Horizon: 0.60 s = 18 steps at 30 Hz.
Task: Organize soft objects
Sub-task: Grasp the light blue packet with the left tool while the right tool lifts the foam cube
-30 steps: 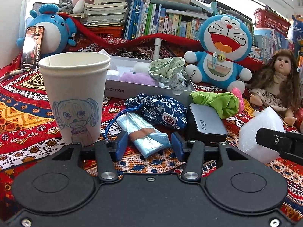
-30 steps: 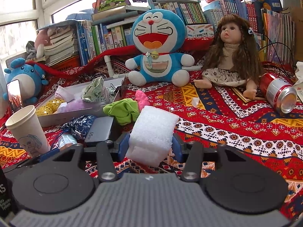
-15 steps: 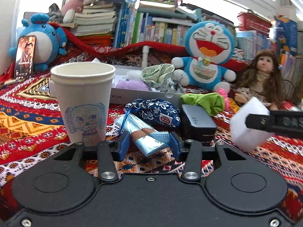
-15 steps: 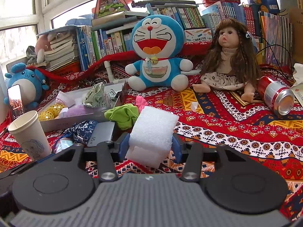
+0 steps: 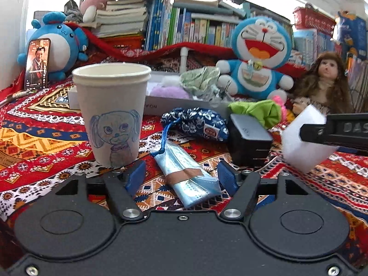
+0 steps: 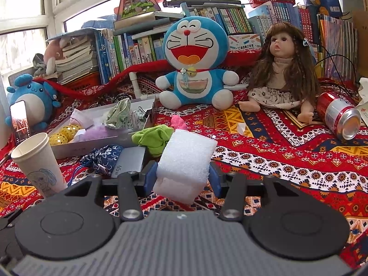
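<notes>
Right hand-held gripper (image 6: 182,176) clamps the foam (image 6: 185,163), lifted off the cloth, probably headed for the tray (image 6: 69,148) with other soft items. Left hand-held gripper (image 5: 181,177) released, jaws straddling the mask (image 5: 186,172), likely next pick.

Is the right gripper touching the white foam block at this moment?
Touching. In the right wrist view the right gripper has both blue pads pressed against the sides of the white foam block, which hangs lifted above the patterned cloth.
</notes>
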Motion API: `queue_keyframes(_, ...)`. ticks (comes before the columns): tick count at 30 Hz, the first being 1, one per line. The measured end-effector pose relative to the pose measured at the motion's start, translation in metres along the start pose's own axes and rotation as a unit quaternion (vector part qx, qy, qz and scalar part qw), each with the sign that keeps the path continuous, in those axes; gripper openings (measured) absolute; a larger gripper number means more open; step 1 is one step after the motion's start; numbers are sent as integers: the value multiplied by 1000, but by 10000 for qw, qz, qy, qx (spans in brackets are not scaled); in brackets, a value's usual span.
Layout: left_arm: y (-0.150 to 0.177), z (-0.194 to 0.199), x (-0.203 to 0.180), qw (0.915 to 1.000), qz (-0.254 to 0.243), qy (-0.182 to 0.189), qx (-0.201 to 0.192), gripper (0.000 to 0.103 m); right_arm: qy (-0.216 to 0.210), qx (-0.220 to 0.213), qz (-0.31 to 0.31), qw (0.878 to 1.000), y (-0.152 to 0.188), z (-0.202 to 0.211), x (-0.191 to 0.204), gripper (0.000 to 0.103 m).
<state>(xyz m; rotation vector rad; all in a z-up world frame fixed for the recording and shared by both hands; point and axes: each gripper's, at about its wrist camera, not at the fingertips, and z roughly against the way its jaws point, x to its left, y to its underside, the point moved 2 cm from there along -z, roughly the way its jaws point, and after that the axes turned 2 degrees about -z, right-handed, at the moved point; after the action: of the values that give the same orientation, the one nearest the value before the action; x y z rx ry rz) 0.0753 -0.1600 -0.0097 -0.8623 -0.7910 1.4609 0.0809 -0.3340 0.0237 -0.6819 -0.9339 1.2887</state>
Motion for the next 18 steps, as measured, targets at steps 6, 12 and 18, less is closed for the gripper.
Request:
queue_keyframes(6, 0, -3, 1, 9995, -21, 321, -58, 41, 2, 4, -6, 10000, 0, 1, 0, 53)
queue_keyframes(12, -7, 11, 1, 9970, -36, 770, -107, 32, -5, -73, -18, 10000, -3, 4, 2, 52)
queue_keyframes(18, -27, 37, 2, 9921, -198, 1067, -635, 32, -63, -250, 33, 9997, -17, 10, 7, 52)
